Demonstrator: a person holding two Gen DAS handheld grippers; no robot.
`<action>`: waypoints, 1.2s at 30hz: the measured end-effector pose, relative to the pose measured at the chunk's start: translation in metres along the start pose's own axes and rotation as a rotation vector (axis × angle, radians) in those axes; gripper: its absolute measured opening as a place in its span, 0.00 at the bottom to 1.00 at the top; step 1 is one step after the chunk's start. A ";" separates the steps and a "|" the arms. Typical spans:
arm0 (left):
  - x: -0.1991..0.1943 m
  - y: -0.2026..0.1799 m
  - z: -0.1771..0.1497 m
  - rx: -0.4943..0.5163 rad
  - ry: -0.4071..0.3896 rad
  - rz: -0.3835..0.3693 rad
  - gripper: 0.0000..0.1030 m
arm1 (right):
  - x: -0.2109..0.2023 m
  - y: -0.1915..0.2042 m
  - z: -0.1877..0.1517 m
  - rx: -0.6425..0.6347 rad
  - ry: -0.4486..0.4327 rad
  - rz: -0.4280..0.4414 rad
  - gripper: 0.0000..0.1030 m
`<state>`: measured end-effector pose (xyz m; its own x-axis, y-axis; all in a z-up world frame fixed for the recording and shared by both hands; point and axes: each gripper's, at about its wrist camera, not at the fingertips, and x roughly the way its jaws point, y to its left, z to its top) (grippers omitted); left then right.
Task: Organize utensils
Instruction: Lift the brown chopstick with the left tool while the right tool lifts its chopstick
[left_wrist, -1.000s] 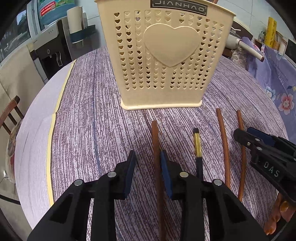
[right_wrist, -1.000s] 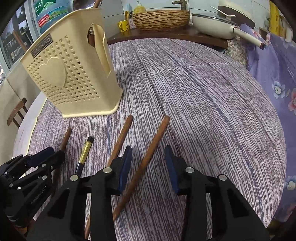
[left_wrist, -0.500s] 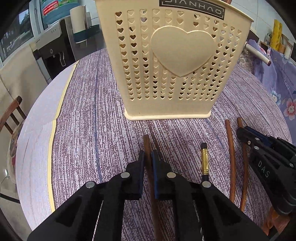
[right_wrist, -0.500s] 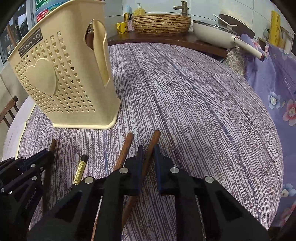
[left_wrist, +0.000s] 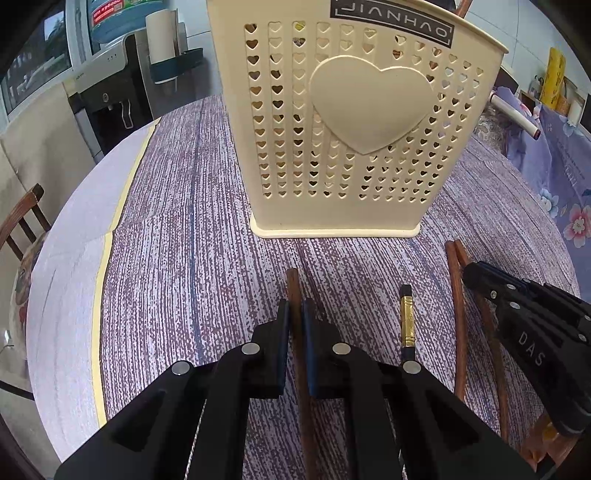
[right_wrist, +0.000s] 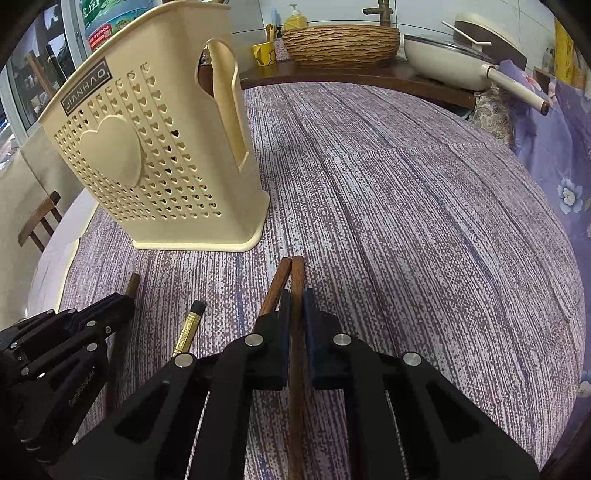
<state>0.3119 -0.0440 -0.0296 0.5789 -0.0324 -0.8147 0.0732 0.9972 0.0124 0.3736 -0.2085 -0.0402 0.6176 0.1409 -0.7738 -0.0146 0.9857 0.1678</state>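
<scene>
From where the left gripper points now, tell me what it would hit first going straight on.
Probably the tablecloth, since the left gripper, shut on a brown chopstick, points down at it. Beyond stands the cream utensil basket; depth is unclear.

Left gripper (left_wrist: 294, 310): matte black plastic body, angular ribbed arms with triangular cut-outs, round silver screw heads along each arm. Fingers (left_wrist: 281, 332) carry dark blue pads on the inner faces. Right gripper (right_wrist: 294, 302): same build, same blue pads. White lettering "DAS" on its side housing.
</scene>
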 end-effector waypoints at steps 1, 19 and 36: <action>0.000 0.001 0.000 -0.005 0.000 -0.007 0.08 | -0.001 -0.001 0.000 0.005 -0.002 0.013 0.08; -0.072 0.018 0.009 -0.071 -0.181 -0.124 0.08 | -0.093 -0.015 0.014 0.040 -0.179 0.293 0.08; -0.159 0.030 0.019 -0.061 -0.405 -0.165 0.08 | -0.208 -0.007 0.015 -0.097 -0.384 0.341 0.08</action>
<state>0.2381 -0.0106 0.1113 0.8361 -0.2033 -0.5094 0.1508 0.9782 -0.1429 0.2570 -0.2459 0.1287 0.8086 0.4296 -0.4020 -0.3269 0.8961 0.3002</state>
